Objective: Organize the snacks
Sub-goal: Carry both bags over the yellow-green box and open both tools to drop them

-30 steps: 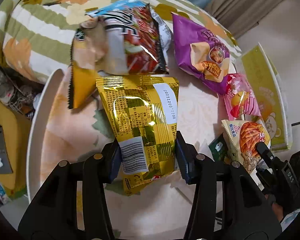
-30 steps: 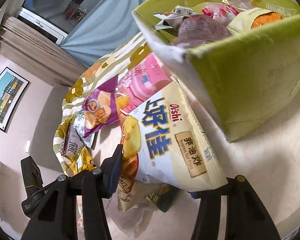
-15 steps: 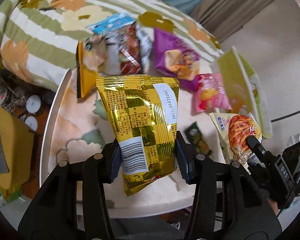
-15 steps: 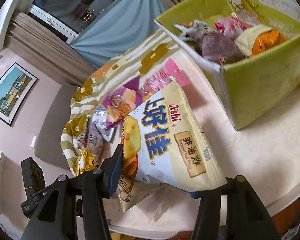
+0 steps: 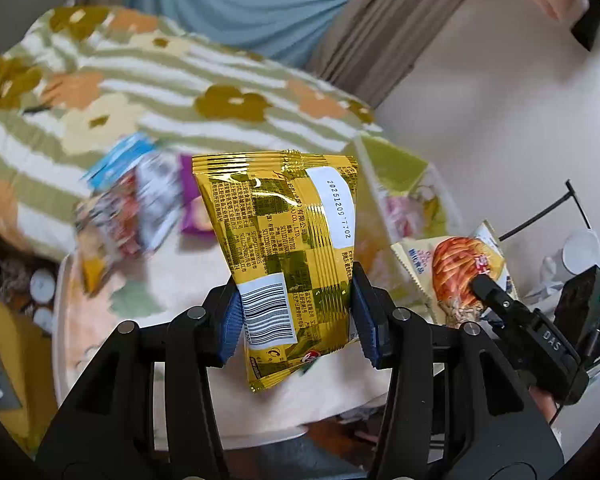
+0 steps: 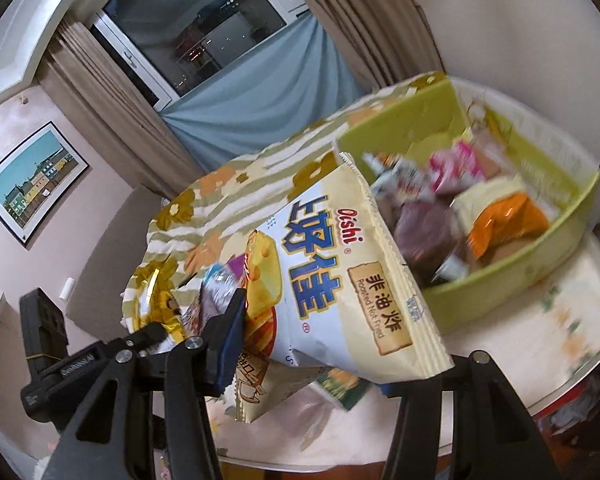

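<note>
green box (image 6: 512, 280): open, on table, holds mixed snack packets, one orange (image 6: 508, 224)
left gripper (image 5: 296, 316): clamped on gold snack bag (image 5: 284, 248)
right gripper (image 6: 320, 344): clamped on Oishi chip bag (image 6: 340, 280)

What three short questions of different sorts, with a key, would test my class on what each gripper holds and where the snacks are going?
1. True or false: the left gripper is shut on a gold snack bag.
2. Multiple choice: the bag in the right gripper carries which brand name? A) Oishi B) Lays C) Pringles
3. Fill in: the snacks already sorted lie inside a ____ box on the table.

Key: 1 true; the bag hangs between the two pads, clear of the table. 2 A; the name is printed on the cream Oishi bag. 3 green; its inside shows several packets, blurred by motion.
</note>
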Tool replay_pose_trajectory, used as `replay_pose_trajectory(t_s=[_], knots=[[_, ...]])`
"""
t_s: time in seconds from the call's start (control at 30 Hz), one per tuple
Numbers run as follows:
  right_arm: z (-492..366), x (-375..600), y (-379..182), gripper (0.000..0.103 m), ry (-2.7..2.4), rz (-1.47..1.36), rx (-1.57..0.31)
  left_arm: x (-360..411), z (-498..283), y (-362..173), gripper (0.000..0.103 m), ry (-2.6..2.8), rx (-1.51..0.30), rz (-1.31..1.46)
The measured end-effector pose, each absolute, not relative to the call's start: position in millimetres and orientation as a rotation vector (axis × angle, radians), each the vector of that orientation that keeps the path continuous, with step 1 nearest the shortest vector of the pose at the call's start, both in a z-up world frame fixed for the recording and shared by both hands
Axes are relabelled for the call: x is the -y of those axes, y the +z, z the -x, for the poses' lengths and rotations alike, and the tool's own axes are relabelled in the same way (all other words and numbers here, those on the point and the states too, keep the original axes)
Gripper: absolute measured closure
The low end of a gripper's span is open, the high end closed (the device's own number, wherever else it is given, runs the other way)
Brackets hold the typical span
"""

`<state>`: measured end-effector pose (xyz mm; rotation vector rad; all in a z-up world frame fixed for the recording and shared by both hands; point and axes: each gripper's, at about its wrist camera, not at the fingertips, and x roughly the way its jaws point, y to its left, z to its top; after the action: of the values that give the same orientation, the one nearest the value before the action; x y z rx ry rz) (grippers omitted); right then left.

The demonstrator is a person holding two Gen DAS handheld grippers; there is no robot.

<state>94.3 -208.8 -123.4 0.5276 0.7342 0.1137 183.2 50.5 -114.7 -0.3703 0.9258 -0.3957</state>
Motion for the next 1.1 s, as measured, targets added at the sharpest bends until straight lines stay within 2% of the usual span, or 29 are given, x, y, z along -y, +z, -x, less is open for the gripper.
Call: replay_pose_trajectory(t_s=[0.37, 0.6, 0.87, 0.9, 0.97, 1.0, 1.03, 1.1], knots=[[-135, 333, -91, 0.054, 0.081, -0.440, -0.752, 104, -225, -89, 0.059, -0.483, -0.889, 0.346], [-160, 390, -91, 0.054, 0.093, -0.388, -0.765, 197, -272, -108, 0.059, -0.499, -0.921, 0.327], [-180, 426, -107, 0.054, 0.124, -0.378, -0.816, 259, -314, -141, 0.059, -0.471, -0.991, 0.283], [-181, 429, -108, 0.054, 0.126, -0.377, -0.820, 264, -317, -145, 0.056, -0.472, -1.007, 0.275], [-182, 433, -111, 0.054, 0.127, -0.373, -0.825, 266, -319, -148, 0.040, -0.445, -1.009, 0.263], [-183, 435, -112, 0.054, 0.130, -0.377, -0.826, 266, -318, -148, 0.014, -0.422, -1.006, 0.256], [-182, 437, -113, 0.054, 0.133, -0.382, -0.828, 263, -316, -147, 0.000, -0.400, -0.993, 0.256], [-182, 440, -114, 0.054, 0.134, -0.383, -0.832, 254, -311, -144, 0.001, -0.382, -0.967, 0.276]])
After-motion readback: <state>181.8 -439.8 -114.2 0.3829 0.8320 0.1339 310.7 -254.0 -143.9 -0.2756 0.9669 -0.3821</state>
